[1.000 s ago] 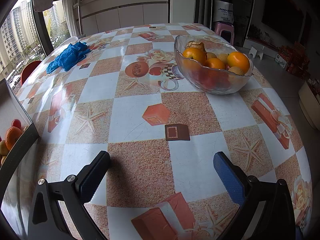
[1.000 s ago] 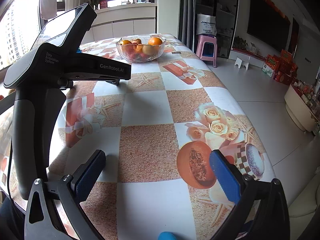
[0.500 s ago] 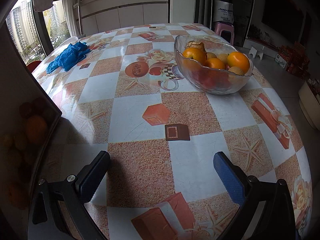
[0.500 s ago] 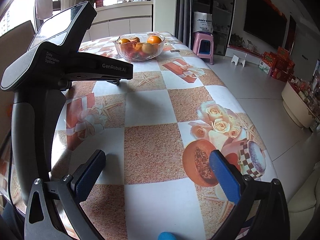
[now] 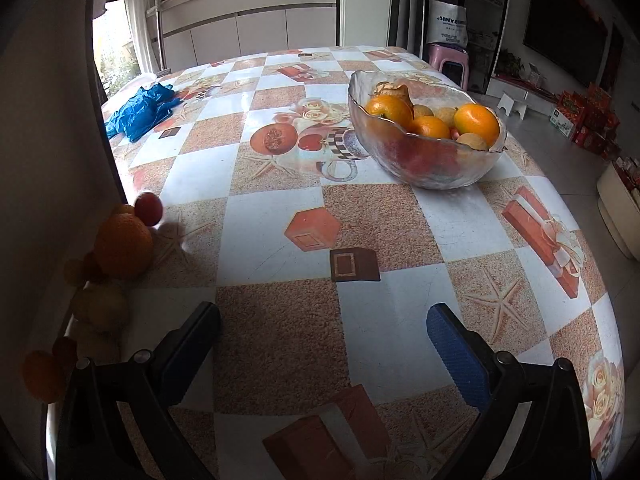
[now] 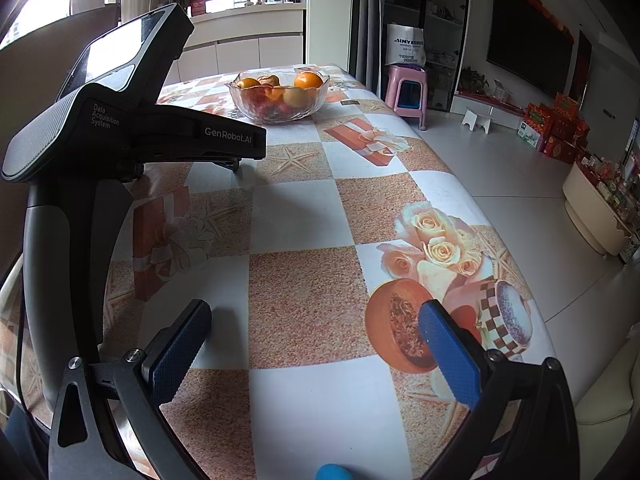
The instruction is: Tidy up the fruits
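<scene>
Left gripper [image 5: 322,340] is wide open w/ nothing between the blue pads, hovering low over the checkered tablecloth [image 5: 280,340]. Right gripper [image 6: 316,344] same deal, jaws spread, empty, over the near end of the table. From the right cam you can see the left unit's black body [image 6: 120,128], printed "Data Acquisition System" on the grip and "GenRobot.AI" on the side bar. Fruit: a loose pile at the left edge of the left view, right beside a tan board/panel [image 5: 44,160], an orange [image 5: 122,244] w/ a small red fruit [image 5: 149,209] just behind it and a yellowish one [image 5: 100,306] nearer the cam, all pretty shadowy. Glass bowl [image 5: 432,168] sits further up on the right side, well apart from the pile, holding oranges + other fruit. Blue crumpled bag/cloth thing [image 5: 140,110] at the far left. White bag [image 6: 406,46] above the pink stool [image 6: 406,94] has lettering, looks like "SINYER..." but too small to read fully.
</scene>
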`<state>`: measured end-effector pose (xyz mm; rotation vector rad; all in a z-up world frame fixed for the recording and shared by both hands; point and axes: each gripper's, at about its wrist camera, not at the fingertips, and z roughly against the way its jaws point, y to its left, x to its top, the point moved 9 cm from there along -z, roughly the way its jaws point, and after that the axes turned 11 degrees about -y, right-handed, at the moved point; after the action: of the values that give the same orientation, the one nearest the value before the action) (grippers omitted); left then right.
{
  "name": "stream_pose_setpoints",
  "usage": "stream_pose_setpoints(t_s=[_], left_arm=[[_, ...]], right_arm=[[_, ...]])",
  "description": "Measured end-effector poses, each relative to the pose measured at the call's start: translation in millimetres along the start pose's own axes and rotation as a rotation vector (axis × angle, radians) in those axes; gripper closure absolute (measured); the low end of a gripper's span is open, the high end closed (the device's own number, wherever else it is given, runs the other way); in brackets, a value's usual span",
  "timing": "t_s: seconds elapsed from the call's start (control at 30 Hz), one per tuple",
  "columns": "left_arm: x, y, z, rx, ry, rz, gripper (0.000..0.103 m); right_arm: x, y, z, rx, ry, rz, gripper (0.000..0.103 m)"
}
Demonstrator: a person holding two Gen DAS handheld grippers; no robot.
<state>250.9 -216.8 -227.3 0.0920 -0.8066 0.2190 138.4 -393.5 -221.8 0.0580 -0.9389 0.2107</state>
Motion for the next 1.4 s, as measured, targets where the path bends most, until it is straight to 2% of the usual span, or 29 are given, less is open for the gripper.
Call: stream_pose_setpoints(t_s=[0.73,1.17,1.3,1.4], left_arm=[[0.4,-0.8,-0.3,0.000,0.000,0.000,0.000],[0.4,-0.8,-0.3,0.000,0.000,0.000,0.000],[0.4,-0.7,-0.3,0.000,0.000,0.000,0.000],[0.0,-1.1,0.4,-0.007,0.008,-0.016,0.000]], right_arm=[[-0.6,1.1,-0.1,0.003,-0.018,-0.002,0.000],[-0.6,1.3,-2.3,0.004,0.001,-0.007,0.000],[0.0,1.9,-5.2,0.011,0.022,-0.004,0.000],[3.6,3.1,-11.7,0.041,0.084,0.015,0.000]])
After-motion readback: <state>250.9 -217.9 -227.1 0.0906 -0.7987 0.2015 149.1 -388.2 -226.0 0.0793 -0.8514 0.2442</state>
